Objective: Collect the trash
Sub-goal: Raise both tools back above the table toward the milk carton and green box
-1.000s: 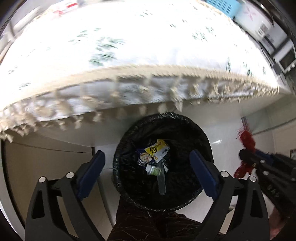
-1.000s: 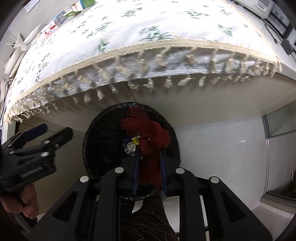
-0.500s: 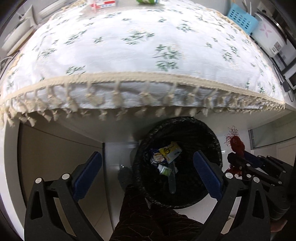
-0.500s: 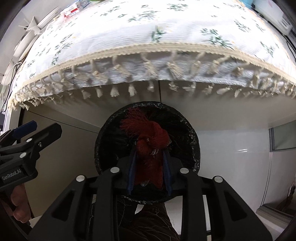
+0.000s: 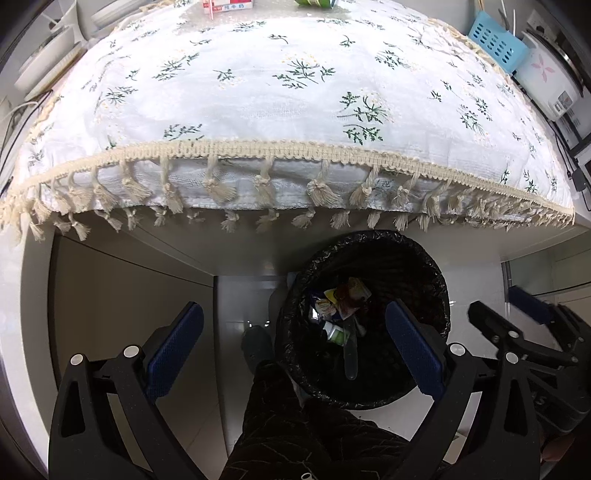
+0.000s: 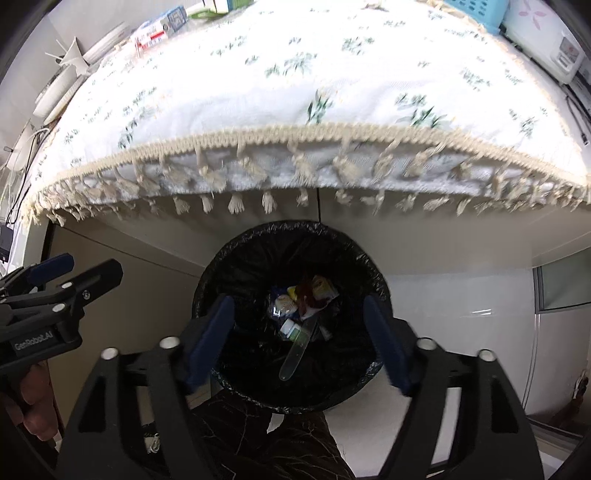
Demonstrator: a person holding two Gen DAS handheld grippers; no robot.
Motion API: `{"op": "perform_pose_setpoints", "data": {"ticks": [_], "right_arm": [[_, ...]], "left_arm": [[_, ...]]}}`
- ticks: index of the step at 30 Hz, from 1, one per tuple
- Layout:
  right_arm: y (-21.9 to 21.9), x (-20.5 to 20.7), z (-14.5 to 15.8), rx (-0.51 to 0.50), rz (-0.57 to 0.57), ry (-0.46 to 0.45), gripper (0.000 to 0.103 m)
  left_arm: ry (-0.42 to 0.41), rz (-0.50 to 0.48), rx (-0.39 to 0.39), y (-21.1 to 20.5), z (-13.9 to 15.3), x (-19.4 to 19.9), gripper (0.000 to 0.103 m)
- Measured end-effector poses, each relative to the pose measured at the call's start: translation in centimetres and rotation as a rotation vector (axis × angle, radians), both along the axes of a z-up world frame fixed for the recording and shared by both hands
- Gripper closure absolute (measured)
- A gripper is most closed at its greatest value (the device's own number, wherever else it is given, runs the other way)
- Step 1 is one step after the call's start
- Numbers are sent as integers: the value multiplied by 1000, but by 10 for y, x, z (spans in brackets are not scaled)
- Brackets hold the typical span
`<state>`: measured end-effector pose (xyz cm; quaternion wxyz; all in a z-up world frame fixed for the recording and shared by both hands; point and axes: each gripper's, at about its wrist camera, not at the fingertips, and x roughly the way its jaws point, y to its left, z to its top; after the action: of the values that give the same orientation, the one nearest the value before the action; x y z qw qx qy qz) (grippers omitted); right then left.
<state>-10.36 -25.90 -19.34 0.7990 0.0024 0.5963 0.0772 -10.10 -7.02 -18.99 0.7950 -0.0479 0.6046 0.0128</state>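
Observation:
A black-lined trash bin point(image 6: 221, 258) stands on the floor under the table edge; it also shows in the left wrist view point(image 5: 436, 273). Inside lie wrappers, a clear tube point(image 6: 295, 350) and a red mesh tuft point(image 6: 306, 295), which also shows in the left wrist view point(image 5: 345, 293). My right gripper point(image 6: 297, 341) is open and empty right above the bin; it appears in the left wrist view point(image 5: 517, 317). My left gripper point(image 5: 293, 350) is open and empty over the bin's left rim; it appears in the right wrist view point(image 6: 77, 273).
A table with a white floral, tasselled cloth point(image 5: 295, 110) overhangs the bin. On it at the far side are a box point(image 5: 227, 4), a blue basket point(image 5: 495, 40) and a rice cooker point(image 5: 550, 77). A cabinet front point(image 5: 129, 295) is at the left.
My right gripper opened and the red mesh tuft dropped into the bin. My left gripper shifted left, away from the bin's centre.

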Motion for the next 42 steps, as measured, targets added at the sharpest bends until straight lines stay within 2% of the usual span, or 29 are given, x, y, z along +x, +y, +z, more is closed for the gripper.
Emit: {"op": "perform_pose_setpoints", "data": {"ticks": [2, 4, 10, 19, 29, 42], "right_arm": [[-3, -1, 14, 5, 1, -21, 24], [-5, -1, 27, 3, -1, -44, 15], [-10, -1, 67, 6, 14, -122, 8], [-7, 18, 116, 3, 25, -183, 8], [9, 58, 146, -27, -28, -243, 8], [26, 98, 172, -70, -81, -277, 8]], "left_arm": [[-1, 7, -2, 1, 7, -1, 6], [-8, 10, -5, 2, 17, -2, 6], [-35, 33, -4, 0, 46, -5, 6], [-87, 72, 25, 6, 97, 0, 6], [-141, 59, 37, 36, 139, 40, 6], [-157, 31, 55, 64, 160, 87, 6]]}}
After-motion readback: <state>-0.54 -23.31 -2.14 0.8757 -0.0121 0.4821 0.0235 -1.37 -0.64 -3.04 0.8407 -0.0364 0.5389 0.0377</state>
